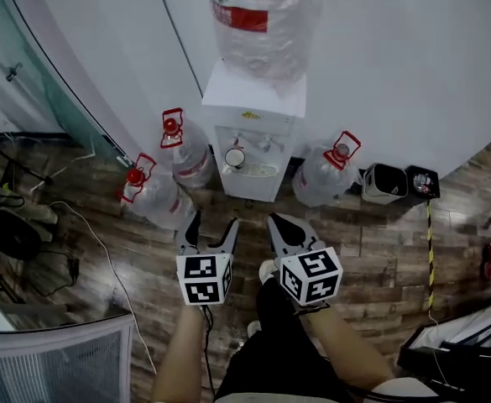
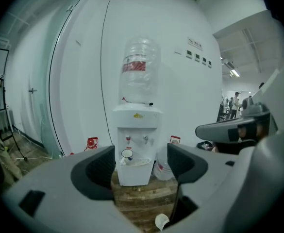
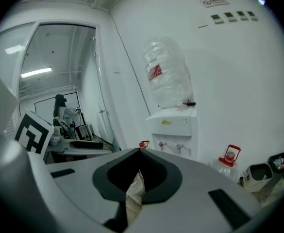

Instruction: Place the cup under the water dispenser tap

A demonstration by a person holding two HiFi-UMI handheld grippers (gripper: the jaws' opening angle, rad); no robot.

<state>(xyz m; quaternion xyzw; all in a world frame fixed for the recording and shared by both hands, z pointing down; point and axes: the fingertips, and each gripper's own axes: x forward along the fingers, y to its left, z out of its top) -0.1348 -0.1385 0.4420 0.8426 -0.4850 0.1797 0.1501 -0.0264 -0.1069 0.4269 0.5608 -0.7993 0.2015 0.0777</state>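
Right gripper (image 1: 280,225): jaws clenched tip to tip, nothing between them. In its own view the gripper body hides the cup. Left gripper (image 1: 212,225): jaws released, apart, empty. Beyond both stands the water dispenser (image 1: 253,128); its bottle (image 1: 258,23) is cut off at the top in the head view. The cup (image 1: 235,158) sits on the drip tray (image 1: 260,171) under the tap on the picture's left side. Its open mouth shows, but it is too small to tell whether its axis is upright or tipped.

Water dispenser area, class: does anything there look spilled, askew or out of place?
Nothing stands out. The cup sits on the drip tray below the water dispenser's red tap, no spill shows, and the spare bottles stand on the floor beside it.
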